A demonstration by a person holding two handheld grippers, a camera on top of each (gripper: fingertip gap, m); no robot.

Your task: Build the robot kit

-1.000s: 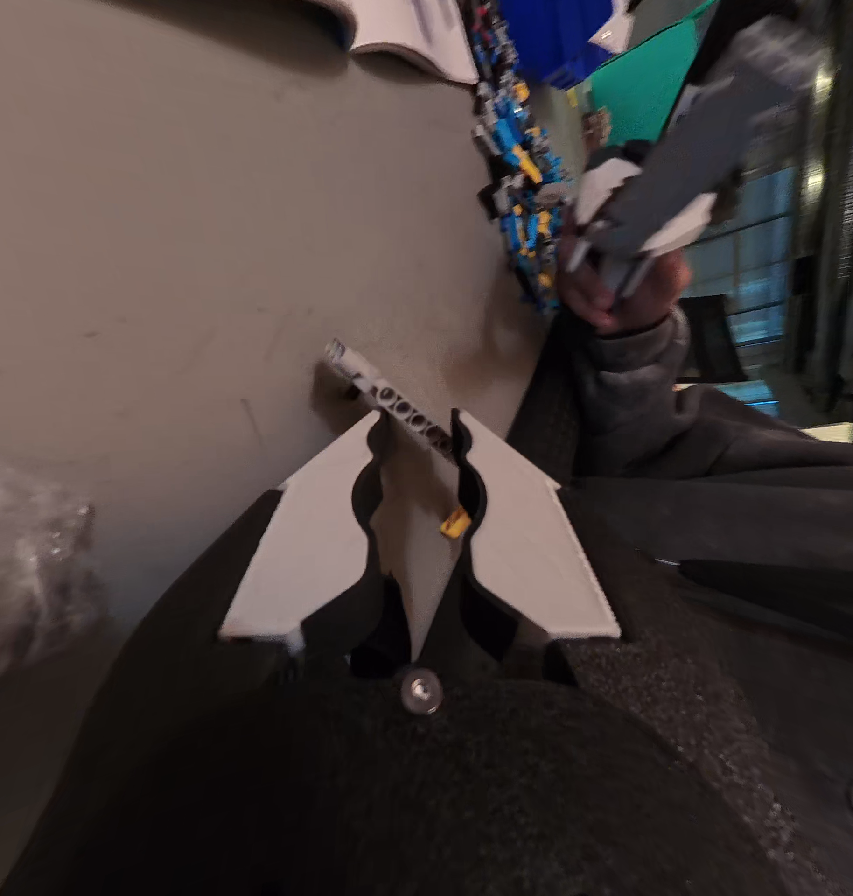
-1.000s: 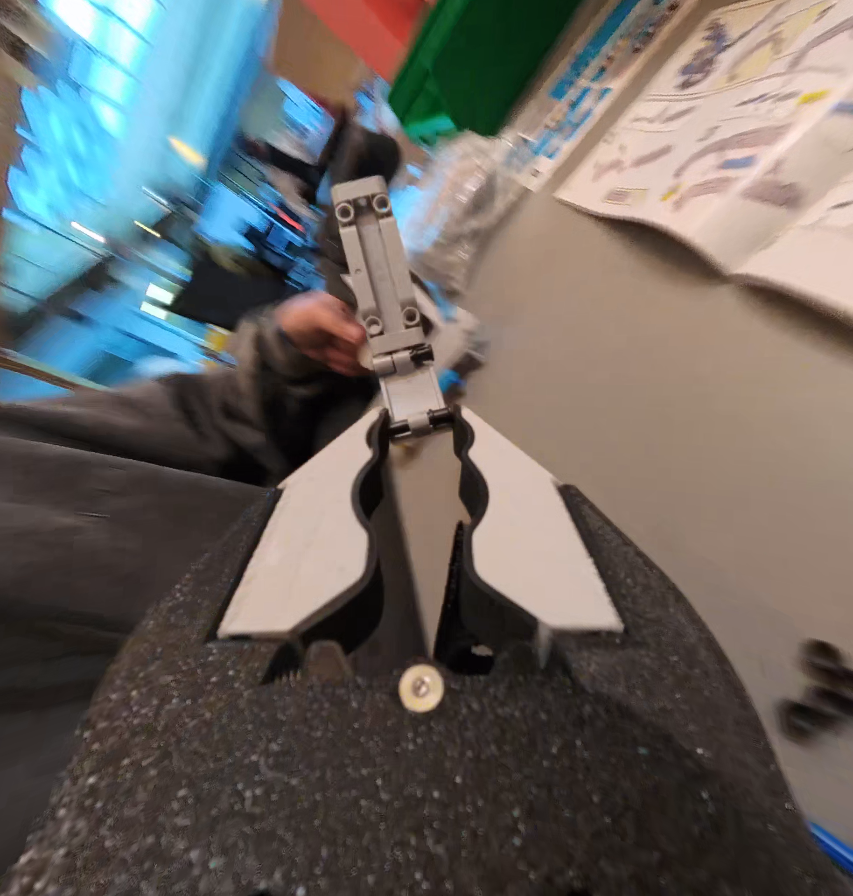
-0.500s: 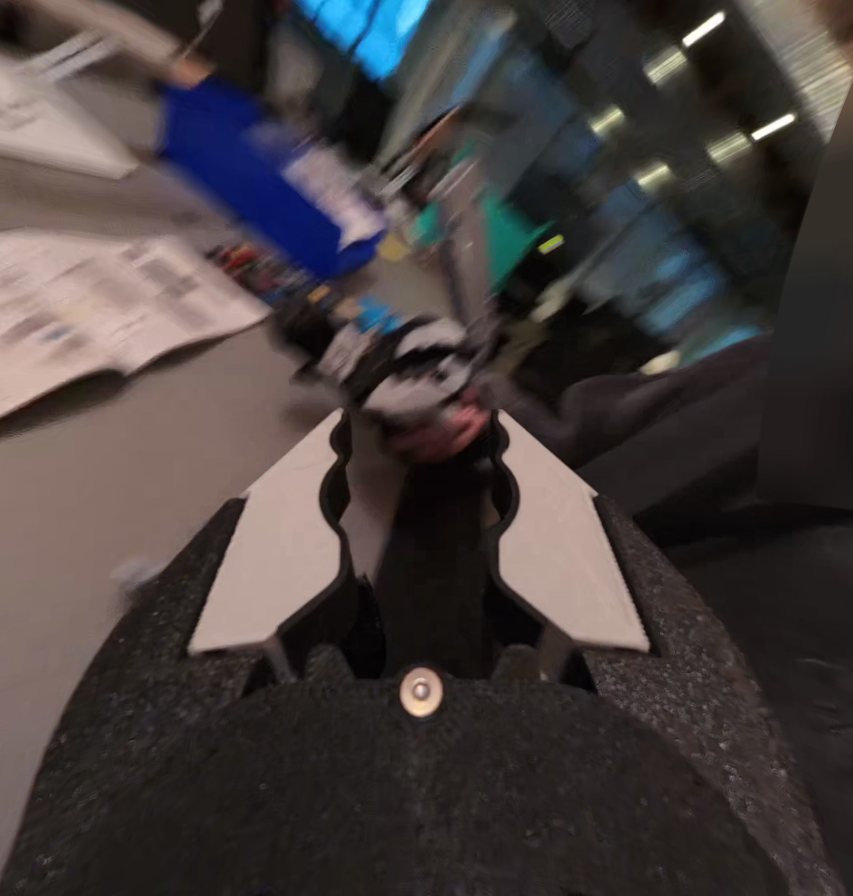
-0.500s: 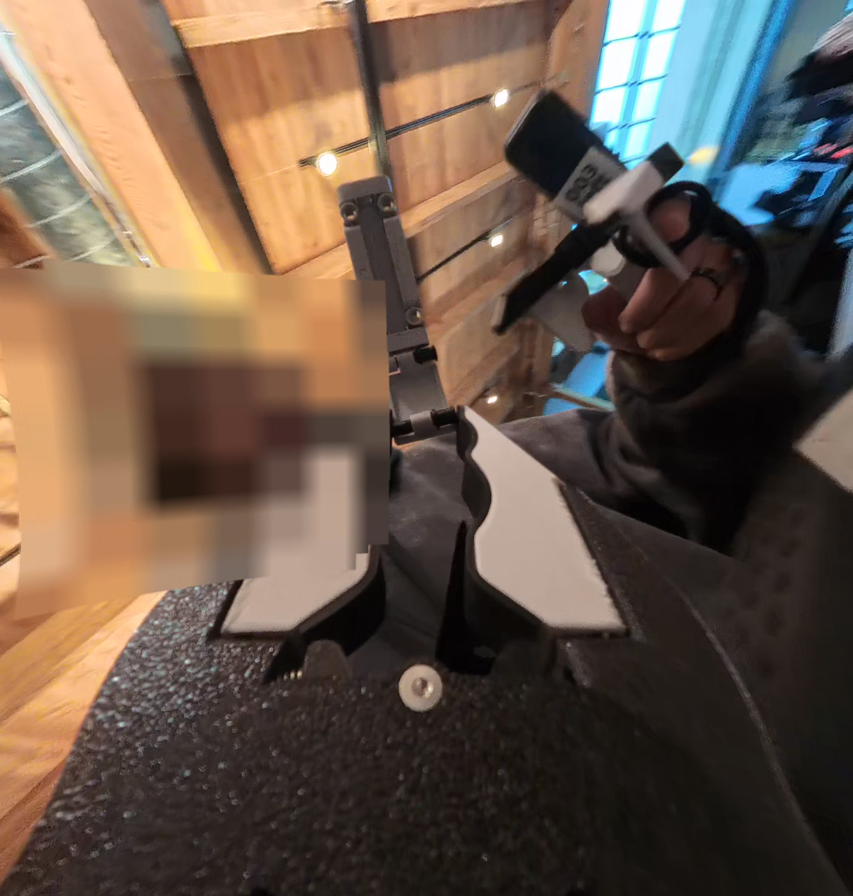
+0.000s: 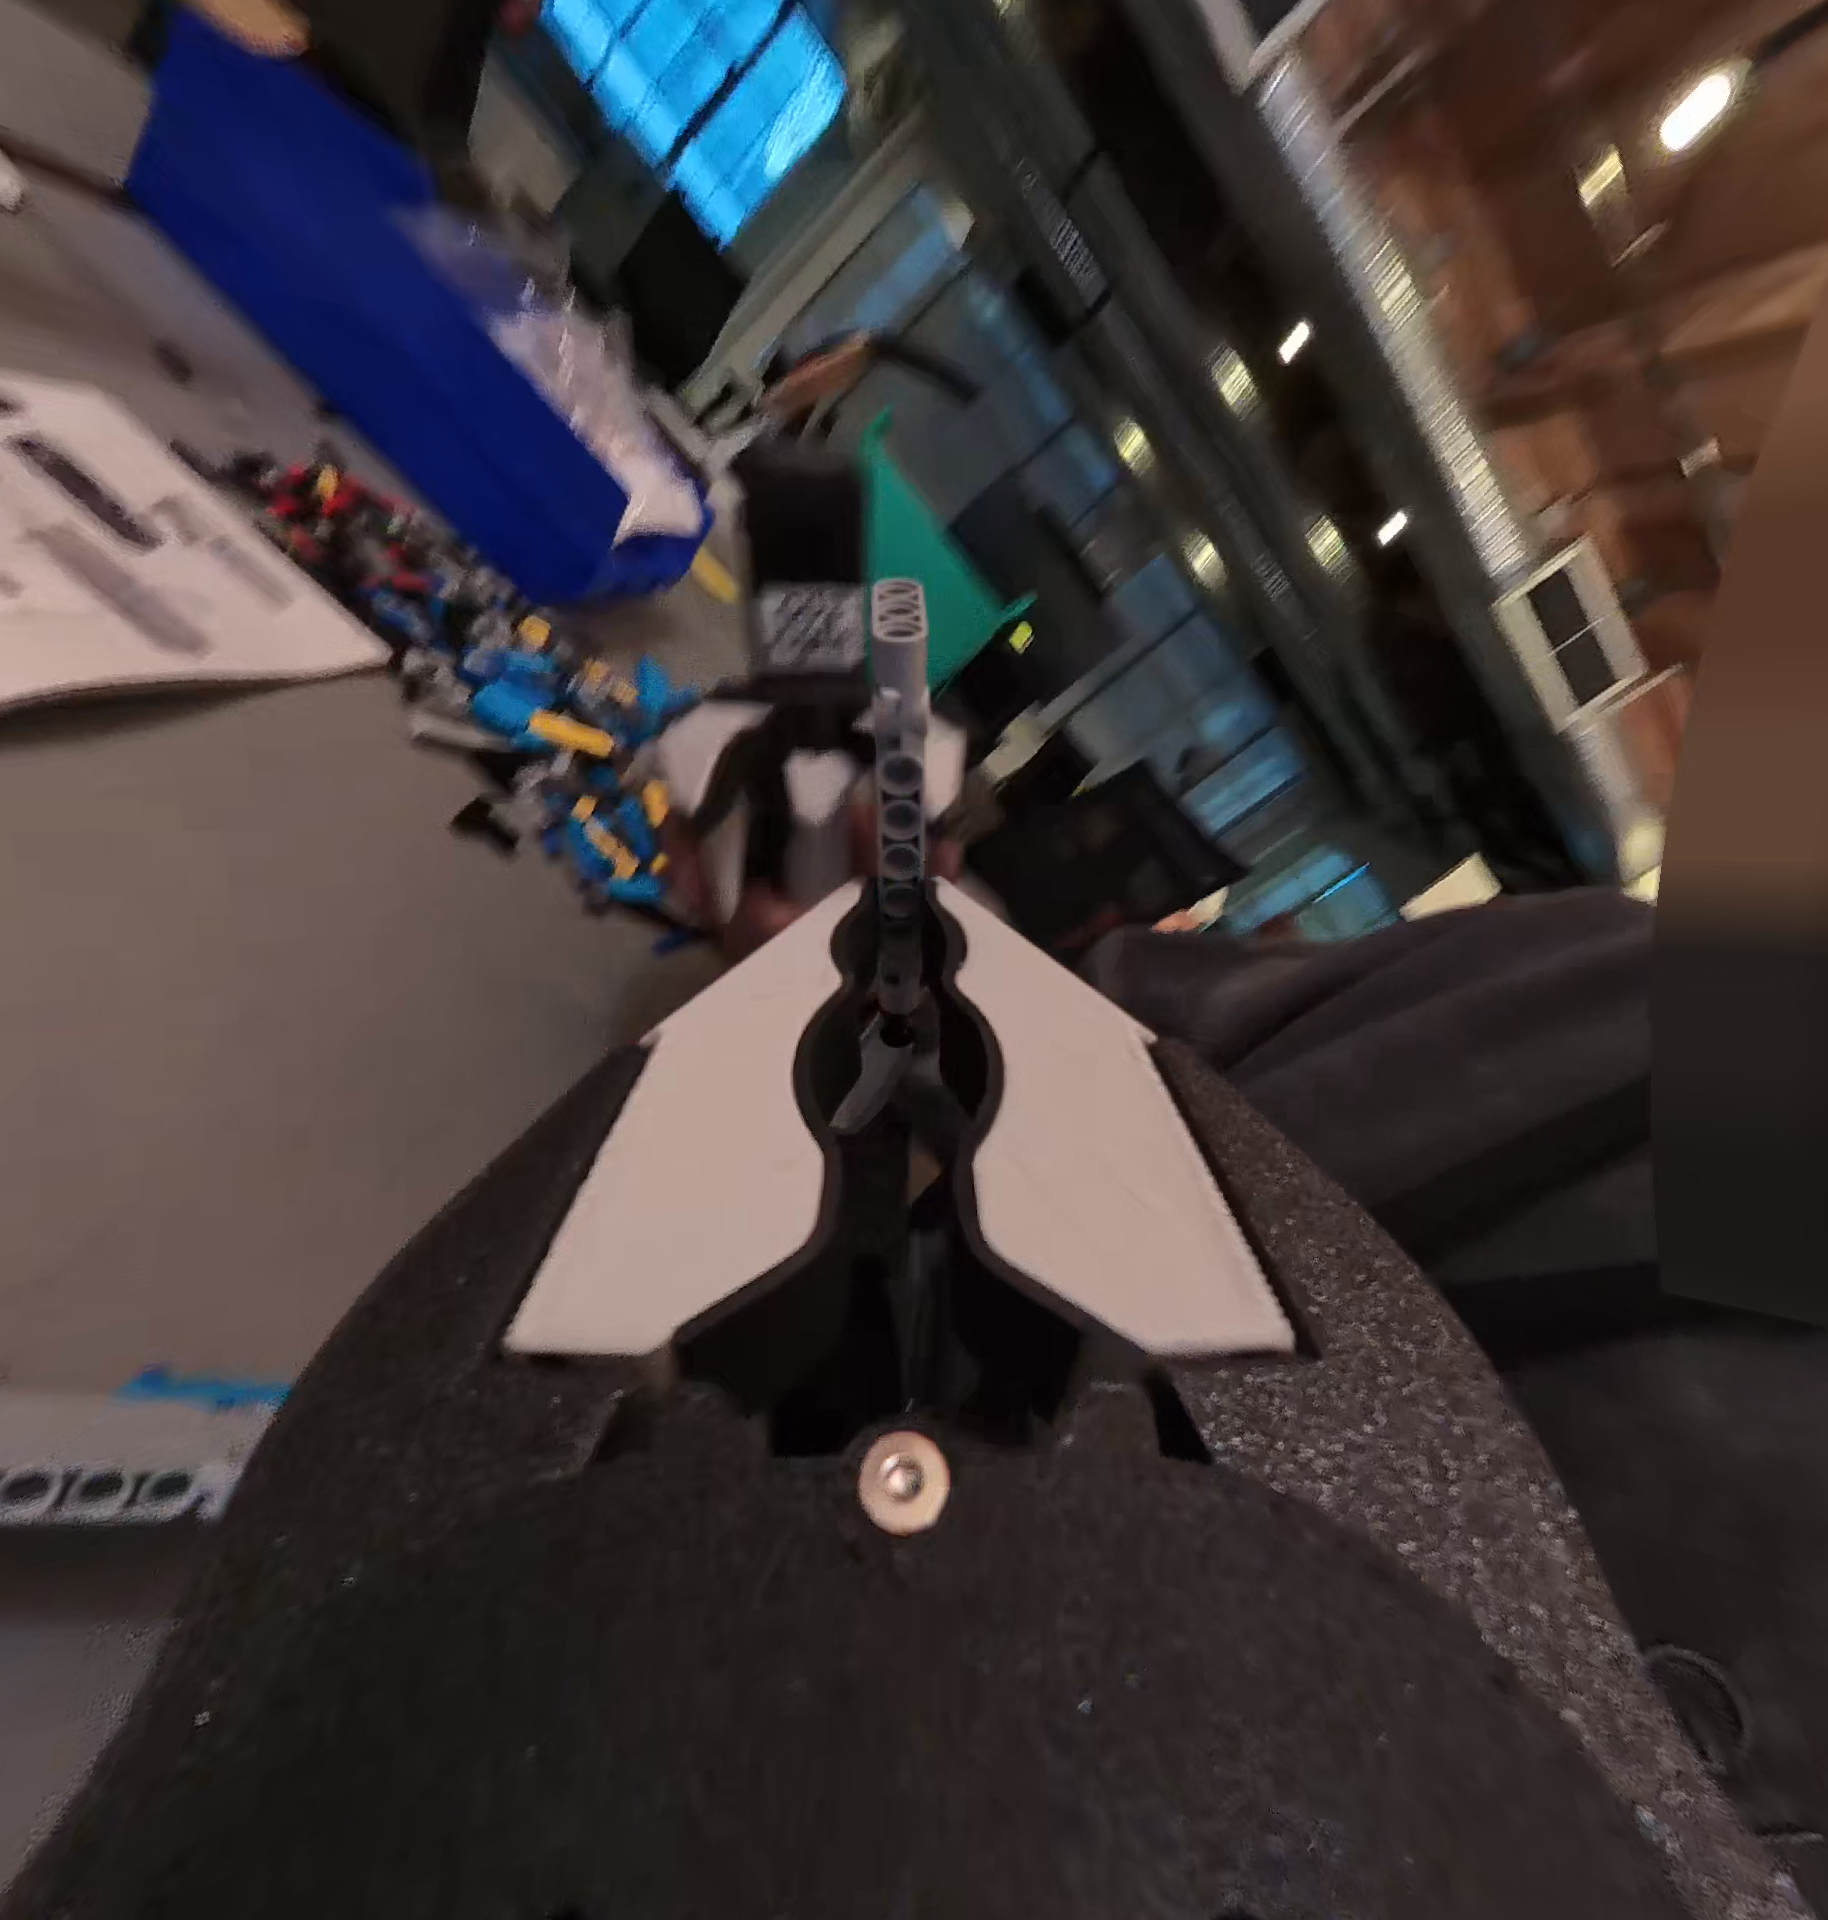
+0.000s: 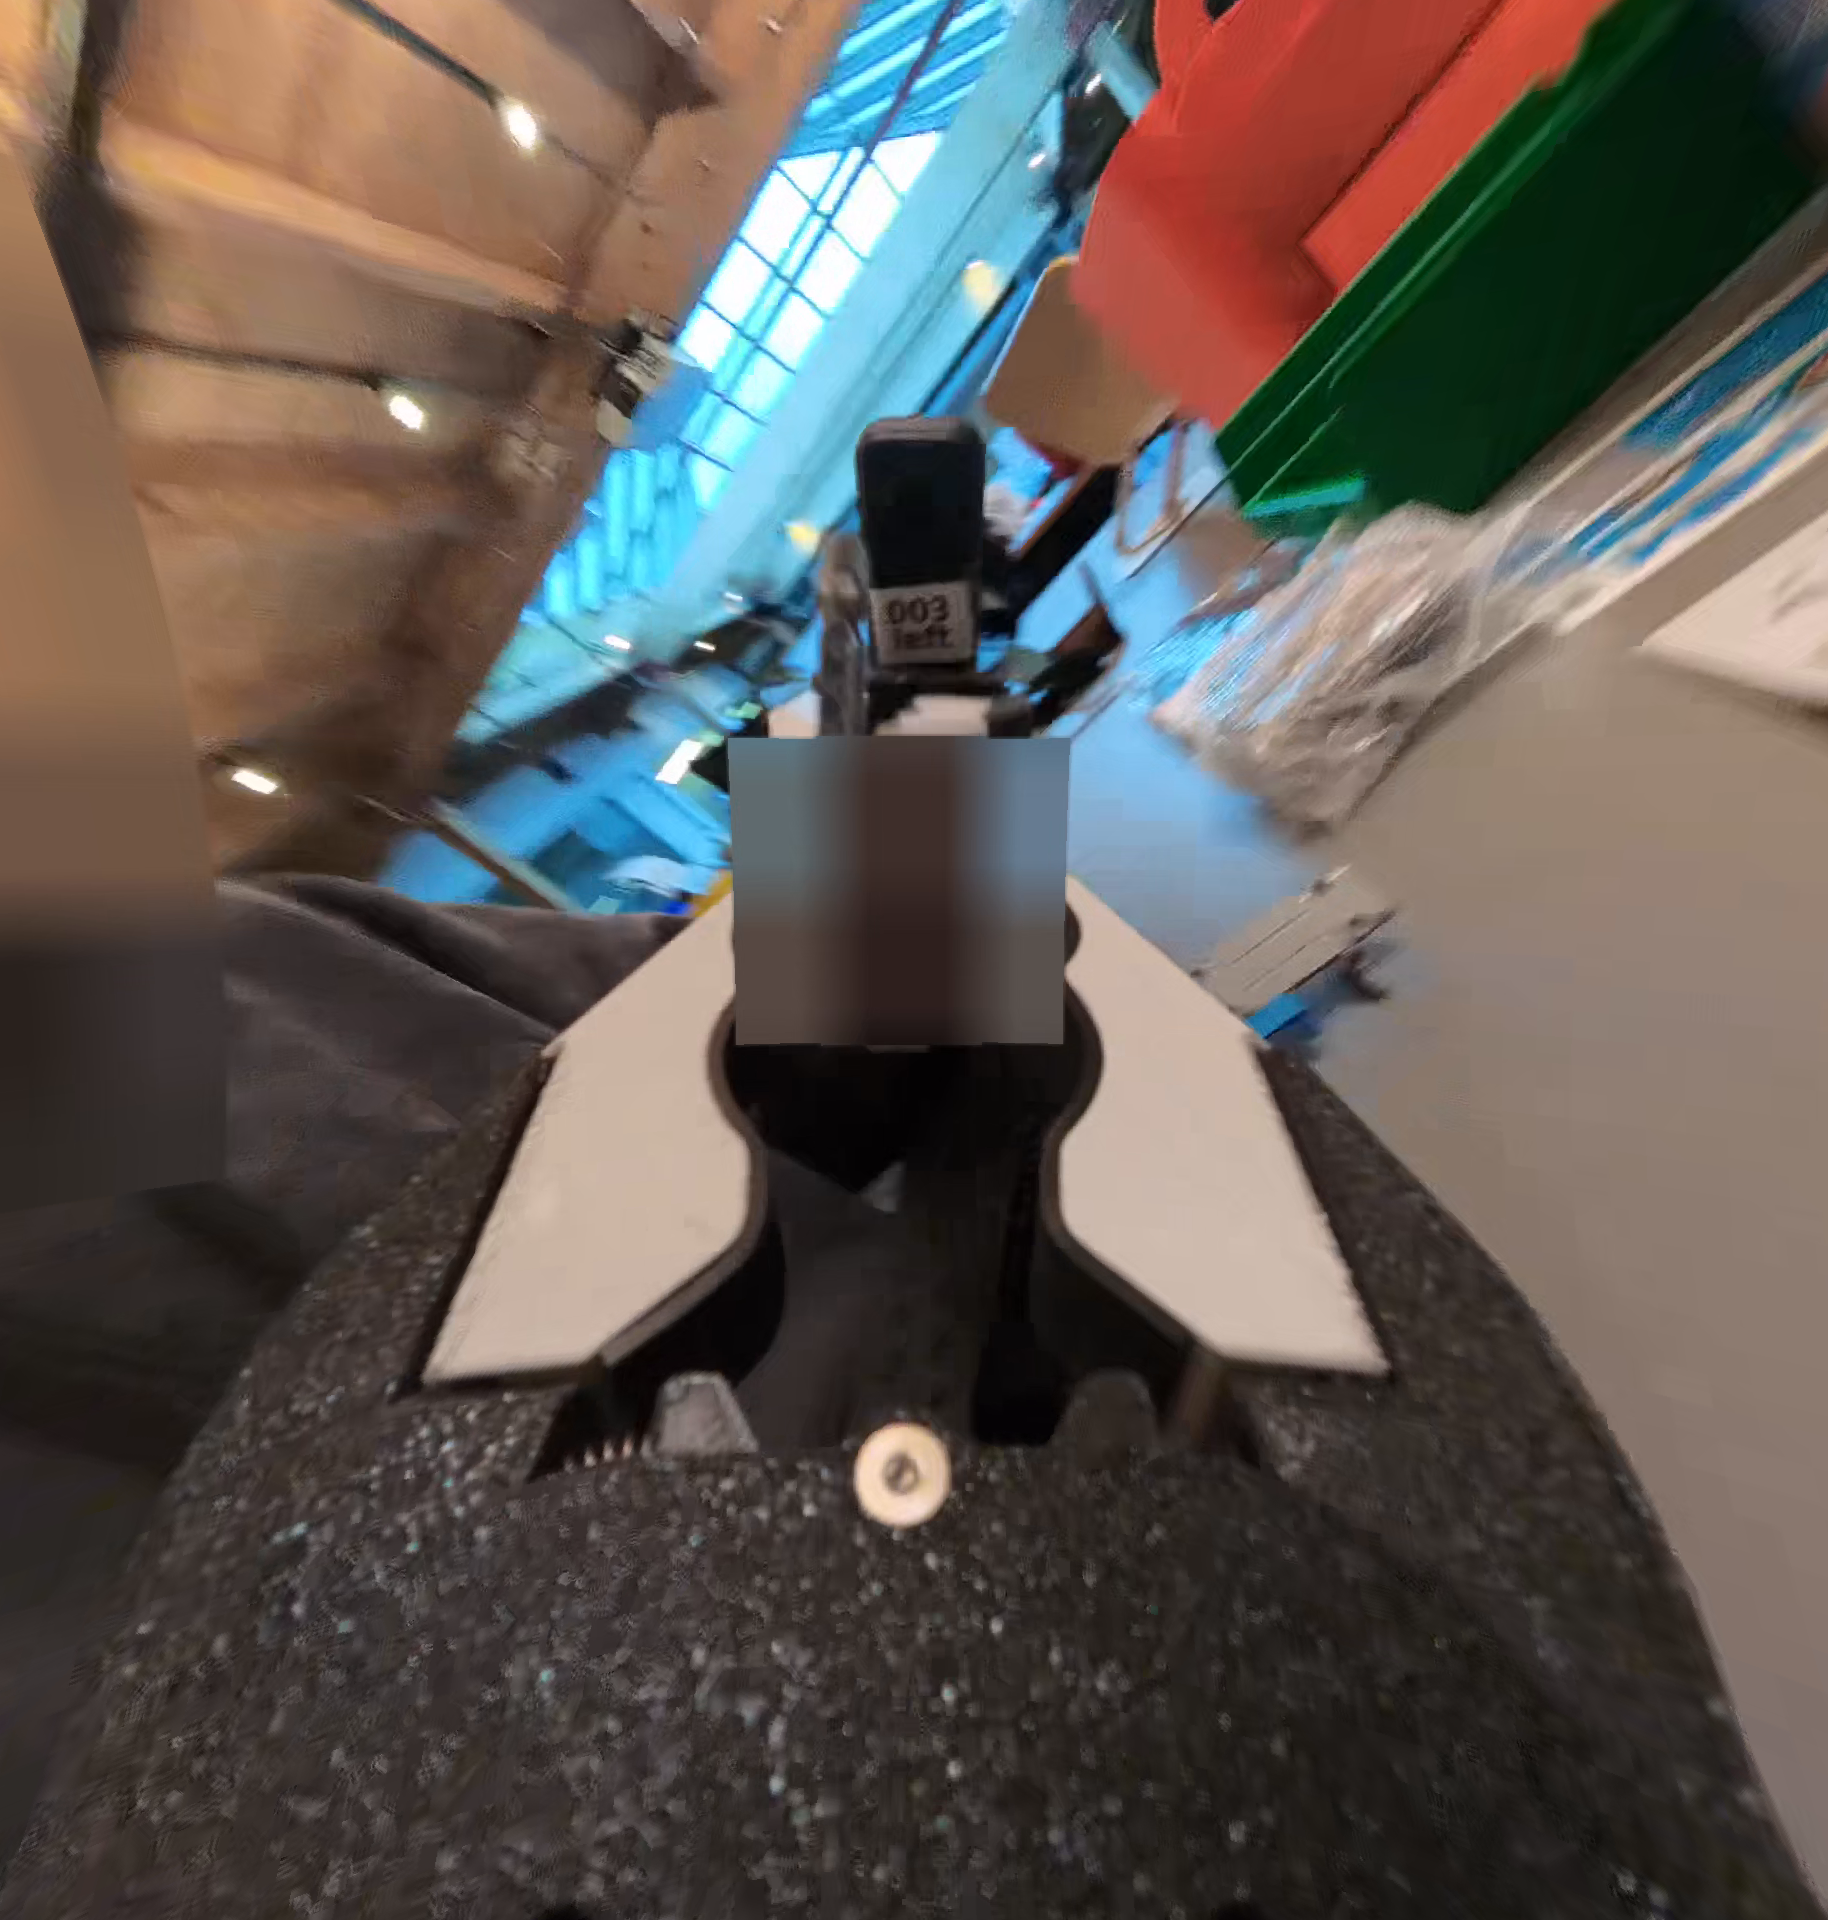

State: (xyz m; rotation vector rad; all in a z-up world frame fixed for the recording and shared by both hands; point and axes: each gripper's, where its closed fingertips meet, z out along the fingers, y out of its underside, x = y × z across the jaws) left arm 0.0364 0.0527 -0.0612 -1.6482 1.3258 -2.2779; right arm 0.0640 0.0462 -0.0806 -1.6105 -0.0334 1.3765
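Observation:
My left gripper (image 5: 899,920) is shut on a grey holed beam (image 5: 897,769). The beam stands out past the fingertips, held in the air beside the grey table (image 5: 214,987). My right gripper (image 6: 902,914) faces the left one at close range. Its fingers (image 6: 619,1174) stand wide apart, and a mosaic patch covers the tips and the gap between them. The left gripper's black camera block (image 6: 915,520) shows just past that patch. In the left wrist view the right gripper's white fingers (image 5: 707,790) show blurred behind the beam.
An open instruction booklet (image 5: 110,582) lies on the table beside a heap of small blue and yellow pieces (image 5: 557,727). A blue bin (image 5: 370,312) and a green bin (image 5: 920,582) stand beyond. Clear plastic bags (image 6: 1357,644) lie on the table; a dark sleeve (image 5: 1409,1039) is close.
My left gripper has shut on the grey beam and lifted it off the table. My right gripper's fingers have spread, and the grey hinged piece it held no longer shows.

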